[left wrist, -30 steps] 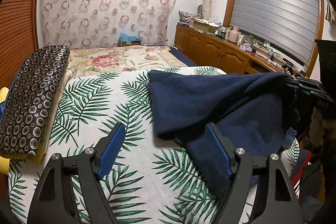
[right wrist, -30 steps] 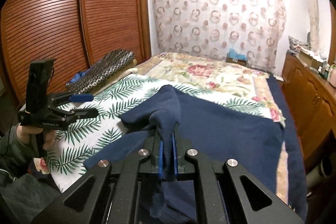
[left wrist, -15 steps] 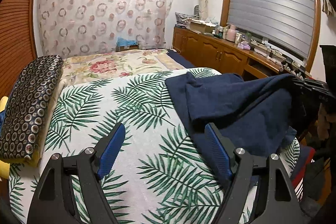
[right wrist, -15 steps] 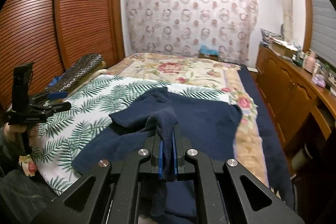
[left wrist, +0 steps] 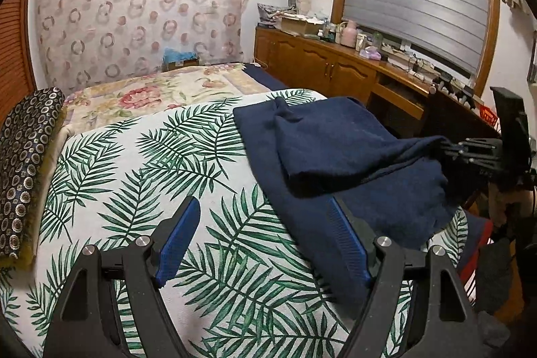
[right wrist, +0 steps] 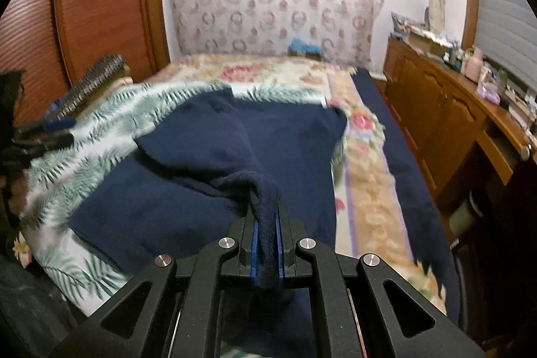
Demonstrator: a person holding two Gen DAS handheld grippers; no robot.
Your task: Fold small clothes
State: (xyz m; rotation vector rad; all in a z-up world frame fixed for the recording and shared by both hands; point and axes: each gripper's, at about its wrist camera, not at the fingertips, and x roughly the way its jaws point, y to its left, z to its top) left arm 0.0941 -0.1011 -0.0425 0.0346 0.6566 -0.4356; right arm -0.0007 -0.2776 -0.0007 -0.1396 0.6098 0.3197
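A navy blue garment (left wrist: 335,153) lies on the palm-leaf sheet (left wrist: 174,163) of the bed, partly folded over itself. My right gripper (right wrist: 266,244) is shut on a bunched edge of the navy garment (right wrist: 214,163), pulling that flap towards the bed's near right side. From the left wrist view the right gripper (left wrist: 449,150) shows at the far right with cloth stretched to it. My left gripper (left wrist: 261,237) stands open over the leaf sheet, its right finger (left wrist: 345,240) beside the garment's near edge, nothing between the pads.
A patterned dark cushion (left wrist: 23,163) lies along the bed's left edge. A floral quilt (left wrist: 151,96) covers the far half of the bed. Wooden cabinets (left wrist: 322,69) with clutter run along the right wall. A slatted wardrobe (right wrist: 97,2) stands at left.
The right gripper pulled the folded flap of the garment rightwards and lower across the bed. The left gripper slid sideways over the leaf sheet, still open.
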